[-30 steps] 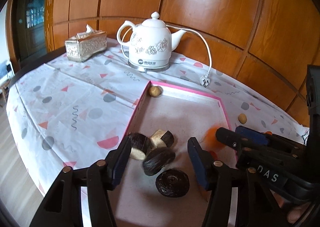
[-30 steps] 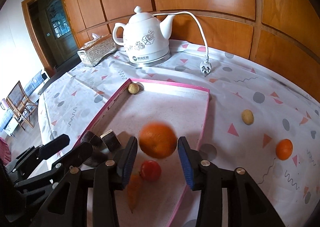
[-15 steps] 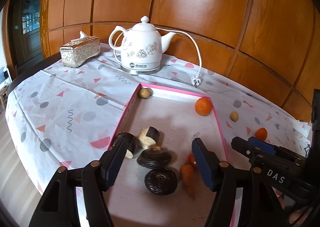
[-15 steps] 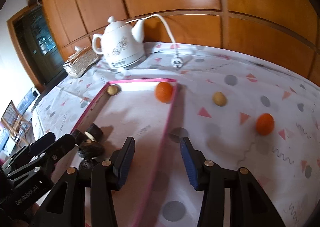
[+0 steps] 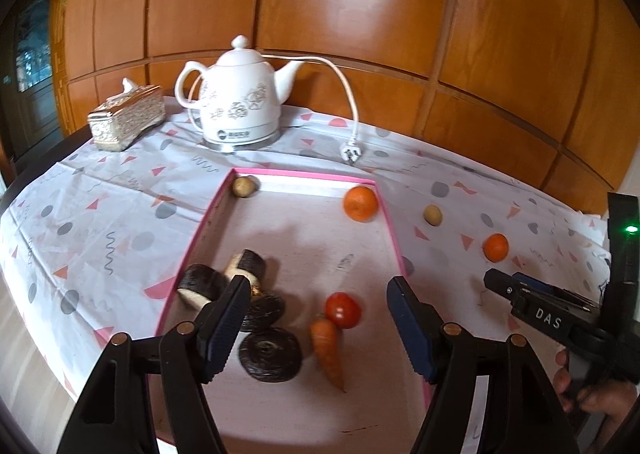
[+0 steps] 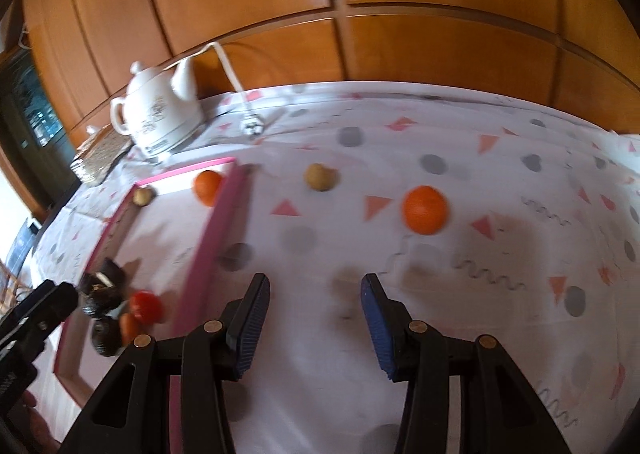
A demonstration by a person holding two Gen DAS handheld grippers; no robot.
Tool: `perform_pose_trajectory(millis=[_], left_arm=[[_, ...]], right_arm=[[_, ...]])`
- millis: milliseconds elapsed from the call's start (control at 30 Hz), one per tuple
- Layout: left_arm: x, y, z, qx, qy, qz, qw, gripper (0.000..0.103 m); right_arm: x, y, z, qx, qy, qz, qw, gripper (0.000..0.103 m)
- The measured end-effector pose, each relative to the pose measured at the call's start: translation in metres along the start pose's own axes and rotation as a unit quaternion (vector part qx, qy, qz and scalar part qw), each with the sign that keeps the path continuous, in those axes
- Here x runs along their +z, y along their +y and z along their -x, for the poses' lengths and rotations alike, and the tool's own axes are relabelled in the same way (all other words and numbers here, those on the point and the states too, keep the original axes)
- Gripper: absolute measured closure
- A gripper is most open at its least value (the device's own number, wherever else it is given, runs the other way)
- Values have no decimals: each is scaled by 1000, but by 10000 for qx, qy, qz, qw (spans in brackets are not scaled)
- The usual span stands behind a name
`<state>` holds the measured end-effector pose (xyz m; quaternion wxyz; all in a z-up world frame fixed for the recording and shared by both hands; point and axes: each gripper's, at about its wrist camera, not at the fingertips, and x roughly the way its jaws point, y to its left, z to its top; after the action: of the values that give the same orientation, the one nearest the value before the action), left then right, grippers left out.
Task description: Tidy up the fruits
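Tray (image 5: 394, 230): pink-rimmed, set lengthwise on the counter (image 6: 400, 158).
Carrot (image 5: 329, 350): laid in the tray, long axis along it, tip toward the camera.
Orange (image 6: 424, 209): seen outside, on the cloth.
Left claw (image 5: 316, 328): held wide open, empty.
Right claw (image 6: 314, 320): held wide open, empty.

Wood-panelled room, patterned cloth on the table, daylight coming in from the left.

We're facing a wall of glossy orange-brown wood panels (image 5: 360, 34), split by dark grooves and a horizontal rail, and there's a bright patch of reflected light high on one panel. At far left we see a dark glazed door (image 5: 32, 66), its panes showing bluish light. The table (image 5: 100, 206) wears a white cloth printed with pink triangles, grey dots and squiggles. Below its left edge we catch pale wood-look floor (image 5: 16, 334). The right wrist view is motion-blurred.
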<state>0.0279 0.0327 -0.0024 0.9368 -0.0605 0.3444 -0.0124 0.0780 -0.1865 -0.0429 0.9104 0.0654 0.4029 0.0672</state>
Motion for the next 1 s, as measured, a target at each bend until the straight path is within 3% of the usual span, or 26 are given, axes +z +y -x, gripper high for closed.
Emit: perform_pose_trajectory(millis=[400,1000], left_arm=[[2,-39,-12,-360,123,-297,9988,32],[25,-96,-55,-430,291,-629,9967,32]], right_arm=[[2,-59,-8,-509,20,-476,9976,55],[23,-60,-22,-725,-40,-126,9973,55]])
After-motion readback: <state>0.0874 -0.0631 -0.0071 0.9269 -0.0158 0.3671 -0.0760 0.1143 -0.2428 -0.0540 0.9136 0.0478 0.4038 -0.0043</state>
